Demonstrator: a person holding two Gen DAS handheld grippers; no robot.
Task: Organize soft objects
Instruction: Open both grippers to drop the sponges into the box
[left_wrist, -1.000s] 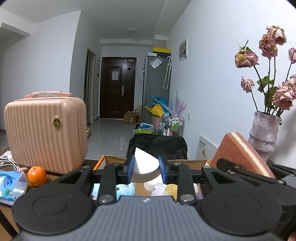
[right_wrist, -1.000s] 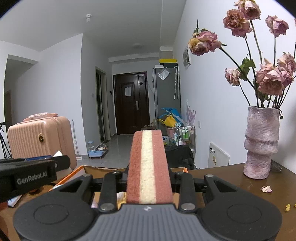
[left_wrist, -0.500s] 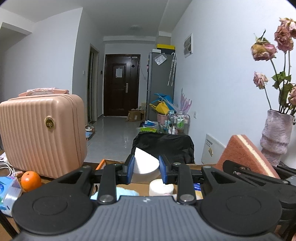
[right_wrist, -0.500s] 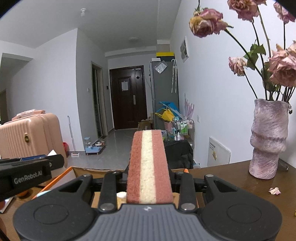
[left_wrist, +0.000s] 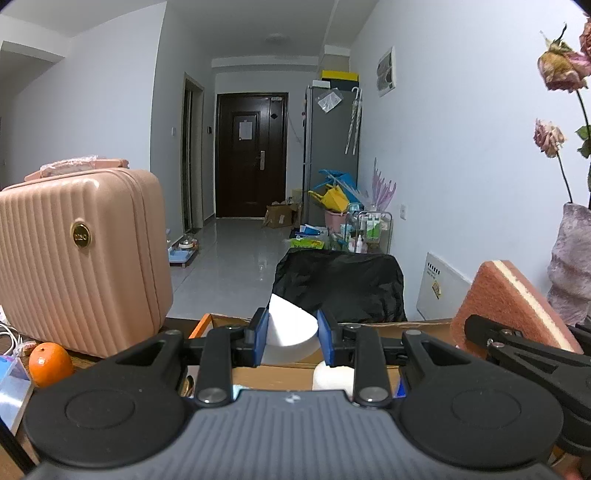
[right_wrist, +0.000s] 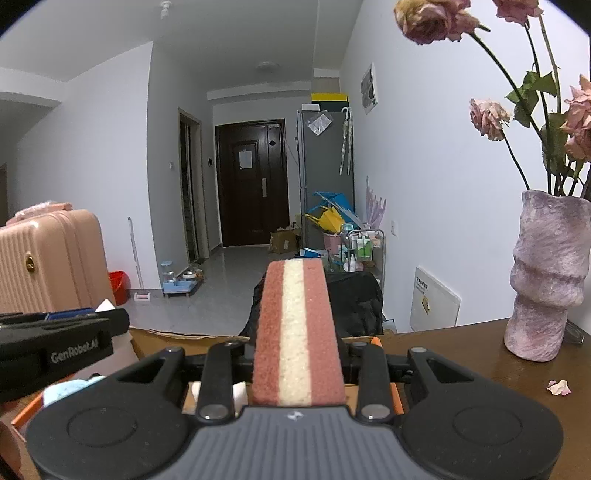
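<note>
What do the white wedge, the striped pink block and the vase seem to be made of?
The white wedge looks like smooth matte foam, possibly a melamine sponge. The striped block seems a scouring sponge: coarse reddish-pink fibre outside, a grainy cream core. The vase looks ceramic or plaster, with a mottled, rough mauve surface; the exact material is unclear.

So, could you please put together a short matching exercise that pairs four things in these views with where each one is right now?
Things:
1. white sponge
2. pink and cream sponge
3. orange
4. fallen petal

Places:
A. on the table near the vase
B. clamped in the right tongs
C. beside the pink suitcase
D. clamped in the left tongs

Pairs: 1-D, 2-B, 3-C, 4-A
</note>
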